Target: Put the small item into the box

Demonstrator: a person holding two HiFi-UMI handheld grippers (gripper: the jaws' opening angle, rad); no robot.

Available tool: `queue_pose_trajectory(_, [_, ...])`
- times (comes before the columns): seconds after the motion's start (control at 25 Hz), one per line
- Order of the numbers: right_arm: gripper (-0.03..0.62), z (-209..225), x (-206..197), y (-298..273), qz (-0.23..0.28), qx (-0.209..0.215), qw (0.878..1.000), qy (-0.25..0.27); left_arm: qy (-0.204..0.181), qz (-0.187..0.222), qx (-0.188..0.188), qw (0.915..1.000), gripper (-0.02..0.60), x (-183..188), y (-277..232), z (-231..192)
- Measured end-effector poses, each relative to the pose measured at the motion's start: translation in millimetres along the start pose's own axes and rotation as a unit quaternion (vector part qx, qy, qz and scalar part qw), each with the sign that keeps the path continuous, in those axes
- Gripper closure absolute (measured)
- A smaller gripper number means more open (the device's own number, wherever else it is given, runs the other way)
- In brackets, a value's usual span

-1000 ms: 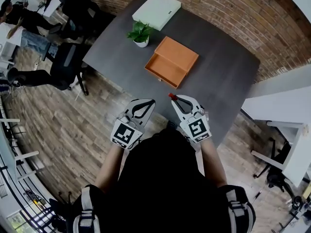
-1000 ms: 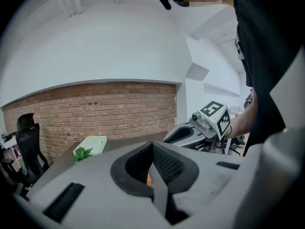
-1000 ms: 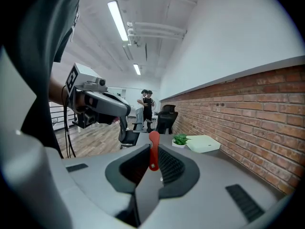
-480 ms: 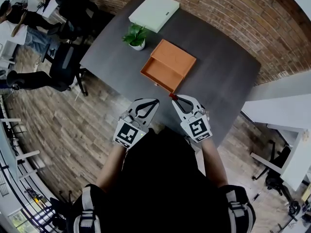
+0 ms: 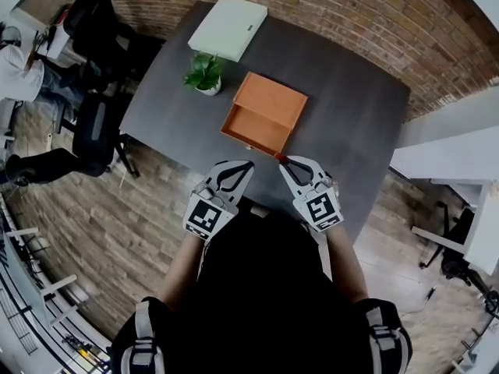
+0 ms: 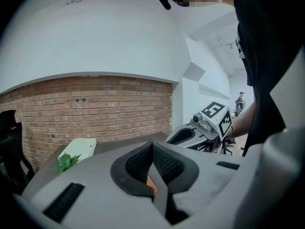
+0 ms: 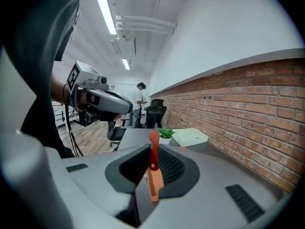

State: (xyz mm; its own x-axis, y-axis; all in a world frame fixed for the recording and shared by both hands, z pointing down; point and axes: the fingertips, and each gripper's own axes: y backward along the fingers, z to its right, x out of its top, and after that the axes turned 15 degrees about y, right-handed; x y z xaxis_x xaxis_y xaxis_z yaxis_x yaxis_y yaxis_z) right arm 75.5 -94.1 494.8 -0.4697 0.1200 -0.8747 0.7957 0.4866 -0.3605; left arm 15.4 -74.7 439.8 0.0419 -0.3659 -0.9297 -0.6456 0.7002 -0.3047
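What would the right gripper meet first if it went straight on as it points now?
Most likely the orange box: the right gripper, shut on the small red item, points at its near side with nothing between. Its height is unclear, so it might pass over the rim.

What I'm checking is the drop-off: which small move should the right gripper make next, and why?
Probably carry the right gripper forward until it is above the open compartment of the orange box. Its jaws are shut on the small red item, and in the head view the tips sit at the box's near edge, not over the inside yet.
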Motion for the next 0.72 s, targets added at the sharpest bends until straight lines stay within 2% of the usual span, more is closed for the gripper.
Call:
queue_pose_trajectory(0.28, [0.530, 12, 12, -39, -0.039, -0.050, 0.998, -0.017, -0.009, -0.010, -0.072, 0.9974, 0.560, 14, -10, -51])
queue_pose_trajectory(0.72, [0.530, 19, 22, -88, -0.093, -0.135, 0.986, -0.028, -0.017, -0.029, -0.170, 0.9848, 0.560, 6, -10, -113])
